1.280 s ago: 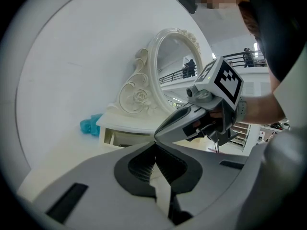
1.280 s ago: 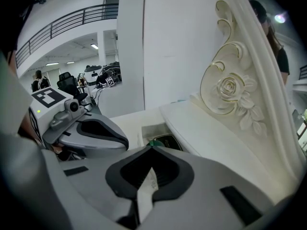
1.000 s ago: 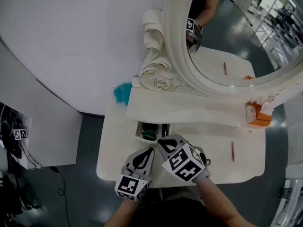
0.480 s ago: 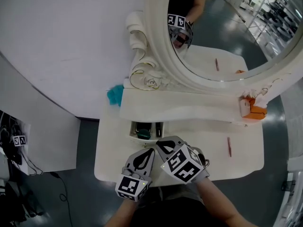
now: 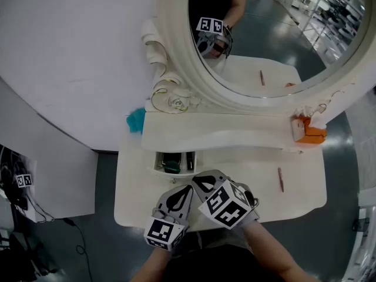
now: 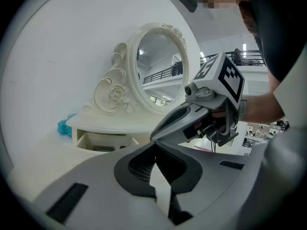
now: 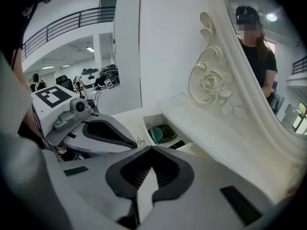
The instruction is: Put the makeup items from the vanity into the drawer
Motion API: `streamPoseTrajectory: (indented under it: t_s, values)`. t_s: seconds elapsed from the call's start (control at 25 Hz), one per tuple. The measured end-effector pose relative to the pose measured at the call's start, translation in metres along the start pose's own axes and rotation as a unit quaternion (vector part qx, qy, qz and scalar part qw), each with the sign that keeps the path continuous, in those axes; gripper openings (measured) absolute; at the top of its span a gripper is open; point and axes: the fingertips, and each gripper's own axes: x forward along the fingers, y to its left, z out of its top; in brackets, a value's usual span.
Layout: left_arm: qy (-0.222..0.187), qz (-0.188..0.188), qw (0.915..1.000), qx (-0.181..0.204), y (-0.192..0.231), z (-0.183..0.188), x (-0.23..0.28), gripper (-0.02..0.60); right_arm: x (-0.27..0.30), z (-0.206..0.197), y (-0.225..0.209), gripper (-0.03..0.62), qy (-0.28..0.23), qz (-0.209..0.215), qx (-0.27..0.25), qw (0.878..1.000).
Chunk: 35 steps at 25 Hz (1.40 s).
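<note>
A slim pink pencil [image 5: 280,179] lies on the worktop [image 5: 135,198], well right of the open drawer [image 5: 158,172], its length pointing toward the mirror [image 5: 264,34]. The left tongs [image 5: 187,188] and right tongs [image 5: 198,181] hover shut and empty just before the drawer, and the right is nearer the pencil.

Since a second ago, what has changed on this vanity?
The left gripper and right gripper, both shut and empty, slid slightly right, away from the open white drawer; the view itself swung. Nothing gripped or released. The slim pink pencil and the orange box stayed put.
</note>
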Motion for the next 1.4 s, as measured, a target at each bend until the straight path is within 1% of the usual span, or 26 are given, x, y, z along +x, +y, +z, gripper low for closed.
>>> streamPoseTrajectory:
  t_s: [0.32,0.8,1.0,1.4]
  values:
    - [0.008,-0.020,0.9997,0.006,-0.019,-0.001,0.018,0.014,-0.012,-0.019,-0.013,0.021,0.003,-0.008,0.014,1.000]
    - [0.020,-0.059,0.9980,0.009,-0.051,-0.003,0.055,0.014,-0.033,-0.055,-0.040,0.021,0.010,-0.029,0.051,0.998]
    - [0.028,-0.085,0.9960,0.011,-0.069,-0.003,0.074,0.014,-0.045,-0.076,-0.055,0.021,0.015,-0.042,0.074,0.996]
    - [0.049,-0.137,0.9893,0.017,-0.106,-0.012,0.108,0.014,-0.069,-0.117,-0.080,0.021,0.021,-0.075,0.126,0.989]
